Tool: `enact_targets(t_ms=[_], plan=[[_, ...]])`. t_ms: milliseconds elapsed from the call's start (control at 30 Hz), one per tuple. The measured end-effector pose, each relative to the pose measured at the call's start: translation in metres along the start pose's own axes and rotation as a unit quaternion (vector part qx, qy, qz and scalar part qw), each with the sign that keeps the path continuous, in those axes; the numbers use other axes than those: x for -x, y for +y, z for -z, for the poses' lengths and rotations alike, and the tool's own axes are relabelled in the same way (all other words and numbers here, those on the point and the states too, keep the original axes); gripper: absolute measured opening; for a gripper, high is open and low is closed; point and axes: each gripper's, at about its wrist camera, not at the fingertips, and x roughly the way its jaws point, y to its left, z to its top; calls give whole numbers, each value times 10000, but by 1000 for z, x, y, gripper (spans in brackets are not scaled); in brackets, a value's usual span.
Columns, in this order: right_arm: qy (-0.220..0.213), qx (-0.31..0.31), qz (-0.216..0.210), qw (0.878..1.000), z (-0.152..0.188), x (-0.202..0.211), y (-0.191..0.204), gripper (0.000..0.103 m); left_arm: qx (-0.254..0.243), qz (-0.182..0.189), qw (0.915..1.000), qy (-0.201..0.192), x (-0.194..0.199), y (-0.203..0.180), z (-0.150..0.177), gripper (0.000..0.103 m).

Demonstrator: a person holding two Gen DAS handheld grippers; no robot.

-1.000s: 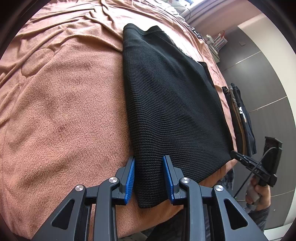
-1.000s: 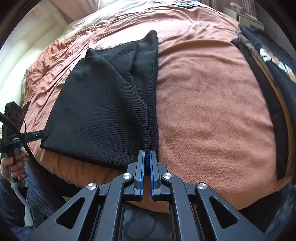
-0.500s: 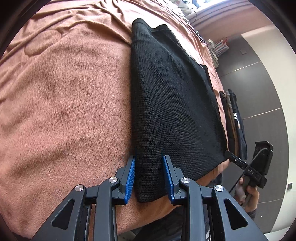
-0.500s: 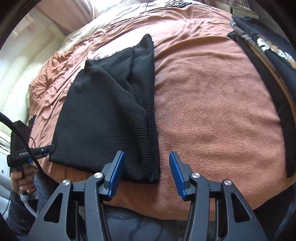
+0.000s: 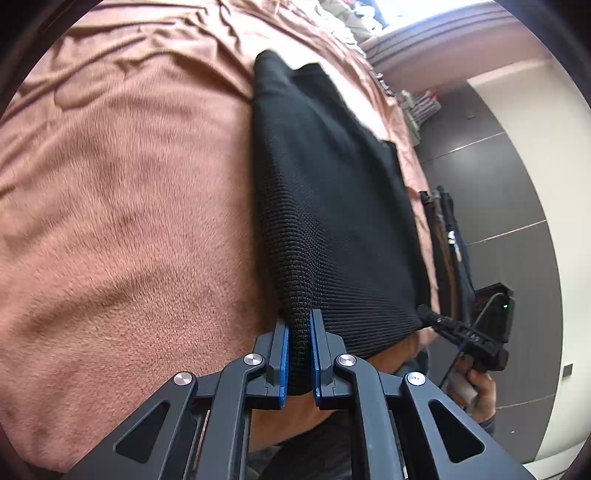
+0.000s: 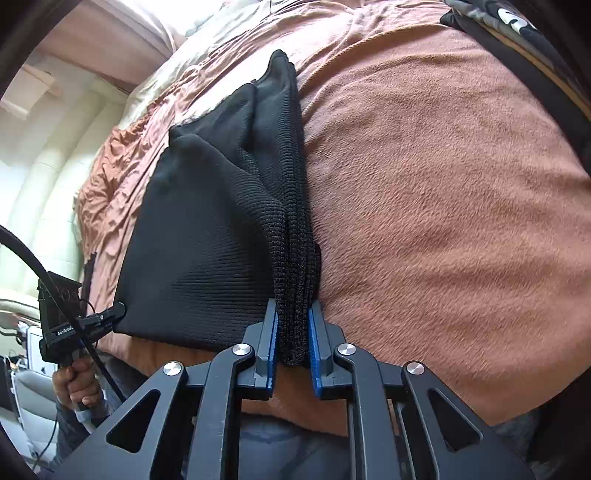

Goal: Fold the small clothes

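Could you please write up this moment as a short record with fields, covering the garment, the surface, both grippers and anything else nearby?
garment: black knit garment, partly folded, lying flat
surface: brown fleece blanket on a bed
left gripper: shut on the garment's near left corner
right gripper: shut on the bunched near right edge of the garment
garment state: near edge pinched at both corners, rest resting on the blanket
nearby: stack of dark clothes at the blanket's right side
not visible: garment type
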Motion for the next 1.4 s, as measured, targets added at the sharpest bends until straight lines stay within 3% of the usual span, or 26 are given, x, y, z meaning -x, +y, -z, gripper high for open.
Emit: enact_targets(t_ms=[167, 500, 600, 667, 700, 1000, 1133, 1400], plan=[[102, -15, -179, 9998, 10, -1, 6, 10, 82, 78, 9999, 29, 20, 6, 0, 9], [340, 164, -628, 9973, 20, -4, 7, 11, -227, -84, 9991, 338, 55, 19, 18, 11], [195, 208, -386, 9988, 7, -4, -1, 26, -131, -454, 9979, 440, 50, 25, 13, 13], [27, 118, -395, 9991, -5, -2, -6, 59, -88, -492, 9977, 461, 46, 25, 7, 16], [-51, 112, -407, 9991, -12, -2, -7, 63, -67, -534, 9975, 454, 44, 26, 4, 21], [30, 135, -766, 9970, -71, -42, -14, 63, 149, -608, 9978, 239, 27, 38, -32, 26], [143, 23, -1002, 9949, -80, -73, -14, 63, 188, -548, 9980, 270, 17, 40, -45, 26], [103, 61, -1337, 9909, -105, -96, -23, 63, 14, -588, 9977, 347, -2, 34, -77, 26]])
